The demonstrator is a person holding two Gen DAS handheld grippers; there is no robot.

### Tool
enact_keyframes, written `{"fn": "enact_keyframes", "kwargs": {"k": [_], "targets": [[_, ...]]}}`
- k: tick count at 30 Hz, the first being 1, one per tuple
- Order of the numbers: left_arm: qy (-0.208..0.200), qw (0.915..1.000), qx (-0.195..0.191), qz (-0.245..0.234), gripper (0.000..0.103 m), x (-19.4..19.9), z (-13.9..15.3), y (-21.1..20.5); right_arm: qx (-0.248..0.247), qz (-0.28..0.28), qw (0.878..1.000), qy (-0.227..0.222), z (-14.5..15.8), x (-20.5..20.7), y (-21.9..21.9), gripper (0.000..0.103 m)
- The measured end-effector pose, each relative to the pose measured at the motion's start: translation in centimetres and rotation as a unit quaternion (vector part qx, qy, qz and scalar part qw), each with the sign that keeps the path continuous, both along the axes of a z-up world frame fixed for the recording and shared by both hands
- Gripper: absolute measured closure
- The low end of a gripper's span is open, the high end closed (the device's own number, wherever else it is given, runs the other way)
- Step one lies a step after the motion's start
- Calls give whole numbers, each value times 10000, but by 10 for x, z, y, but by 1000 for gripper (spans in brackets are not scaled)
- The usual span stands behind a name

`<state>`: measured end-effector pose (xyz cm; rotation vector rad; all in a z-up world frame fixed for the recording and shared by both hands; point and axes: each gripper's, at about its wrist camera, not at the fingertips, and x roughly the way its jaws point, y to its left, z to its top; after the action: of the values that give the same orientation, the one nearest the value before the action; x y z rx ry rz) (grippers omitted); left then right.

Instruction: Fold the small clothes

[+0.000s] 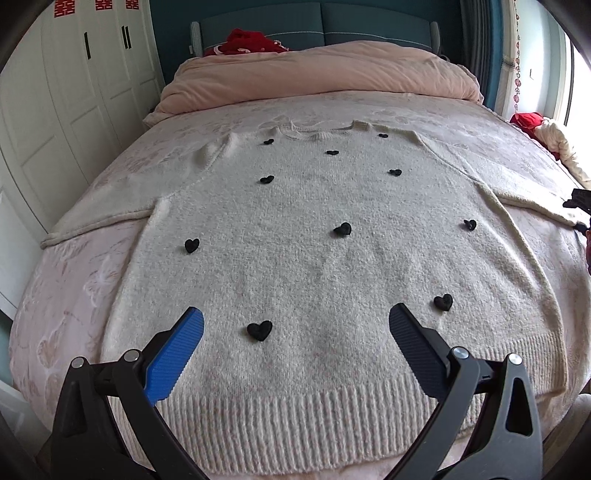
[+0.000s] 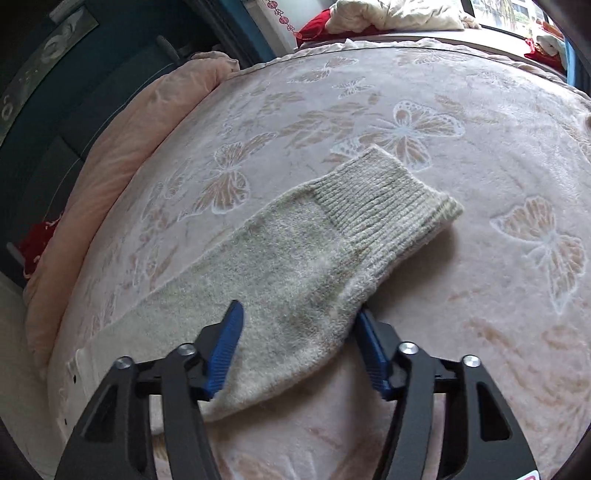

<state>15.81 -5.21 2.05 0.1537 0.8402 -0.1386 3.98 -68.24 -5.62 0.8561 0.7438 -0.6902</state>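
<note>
A cream knit sweater (image 1: 295,236) with several small black hearts lies flat, front up, on the bed, hem nearest me and both sleeves spread sideways. My left gripper (image 1: 295,325) is open and empty, hovering above the lower body near the ribbed hem (image 1: 295,417). In the right wrist view the sweater's right sleeve (image 2: 288,266) lies flat with its ribbed cuff (image 2: 388,199) pointing away. My right gripper (image 2: 297,317) is open with its jaws on either side of the sleeve; the right finger sits at the sleeve's edge, partly hidden under it.
The bed has a pink butterfly-pattern cover (image 2: 424,122). A folded pink duvet (image 1: 317,74) lies at the headboard end with red fabric (image 1: 251,40) behind it. White wardrobe doors (image 1: 55,110) stand left. Red and white cloth (image 2: 369,18) lies by the window.
</note>
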Motion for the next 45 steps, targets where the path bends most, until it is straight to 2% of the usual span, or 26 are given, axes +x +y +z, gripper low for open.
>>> {"fn": "enact_keyframes", "kwargs": {"k": [1, 3, 5, 8, 11, 13, 15, 17, 19, 20, 21, 23, 26, 28, 31, 32, 33, 34, 35, 36, 37, 38, 42, 43, 44, 45], "targets": [[1, 10000, -1, 13, 5, 2, -1, 2, 32, 66, 10000, -24, 0, 5, 0, 91], [25, 10000, -23, 53, 5, 6, -1, 6, -1, 78, 9998, -180, 9, 11, 5, 91], [74, 9999, -110, 103, 5, 11, 0, 12, -225, 263, 9973, -651, 37, 21, 21, 91], [131, 9989, -382, 249, 5, 21, 4, 25, -425, 1082, 9827, -1445, 92, 59, 73, 91], [171, 9965, -706, 419, 5, 32, 11, 39, -673, 2355, 9495, -1962, 146, 114, 162, 91], [124, 9943, -904, 559, 5, 38, 18, 49, -723, 3311, 9163, -2136, 169, 154, 239, 90], [71, 9922, -1061, 653, 5, 44, 24, 59, -617, 4124, 8831, -2149, 171, 185, 312, 82], [93, 9896, -1244, 720, 5, 55, 29, 69, -645, 4814, 8533, -1897, 157, 212, 383, 71], [162, 9873, -1408, 716, 5, 67, 33, 76, -863, 5189, 8350, -1615, 138, 220, 431, 70], [182, 9859, -1512, 687, 5, 75, 35, 79, -905, 5249, 8321, -1543, 132, 219, 440, 66], [221, 9845, -1610, 653, 5, 86, 36, 83, -935, 5236, 8337, -1483, 125, 215, 442, 62], [339, 9803, -1840, 627, 5, 109, 36, 88, -1022, 5001, 8498, -1318, 111, 199, 429, 48], [646, 9697, -2254, 689, 5, 155, 22, 90, -993, 4467, 8848, -884, 84, 171, 382, 47], [852, 9619, -2464, 824, 5, 190, 6, 86, -1071, 4121, 9040, -388, 63, 154, 349, 47], [1182, 9478, -2745, 1111, 6, 234, -26, 76, -1061, 3846, 9170, 32, 41, 148, 316, 47], [1264, 9434, -2831, 1180, 13, 242, -34, 74, -1003, 3807, 9192, 115, 34, 150, 311, 47], [1344, 9370, -2959, 1282, 30, 251, -43, 71, -897, 3785, 9211, 165, 30, 153, 305, 47], [1411, 9310, -3117, 1271, 38, 256, -50, 68, -764, 3769, 9229, 193, 24, 158, 298, 47], [1450, 9272, -3212, 1267, 56, 261, -55, 67, -658, 3759, 9241, 186, 20, 159, 296, 47], [1431, 9270, -3225, 1275, 81, 266, -58, 63, -548, 3755, 9251, 159, 13, 160, 291, 49], [1396, 9284, -3228, 1201, 91, 269, -57, 60, -457, 3752, 9258, 76, 11, 163, 288, 67], [1342, 9313, -3198, 1114, 93, 271, -52, 58, -389, 3755, 9260, -38, 13, 163, 285, 83], [310, 9522, -2953, 713, 94, 255, 1, 58, -568, 3509, 9305, -887, 53, 161, 282, 84], [238, 9528, -2943, 701, 94, 252, 4, 61, -635, 3491, 9298, -982, 56, 158, 281, 84], [255, 9551, -2850, 765, 94, 251, 0, 65, -679, 3532, 9294, -824, 48, 160, 281, 80], [387, 9585, -2703, 825, 94, 254, -11, 66, -601, 3658, 9279, -401, 30, 168, 281, 80]]}}
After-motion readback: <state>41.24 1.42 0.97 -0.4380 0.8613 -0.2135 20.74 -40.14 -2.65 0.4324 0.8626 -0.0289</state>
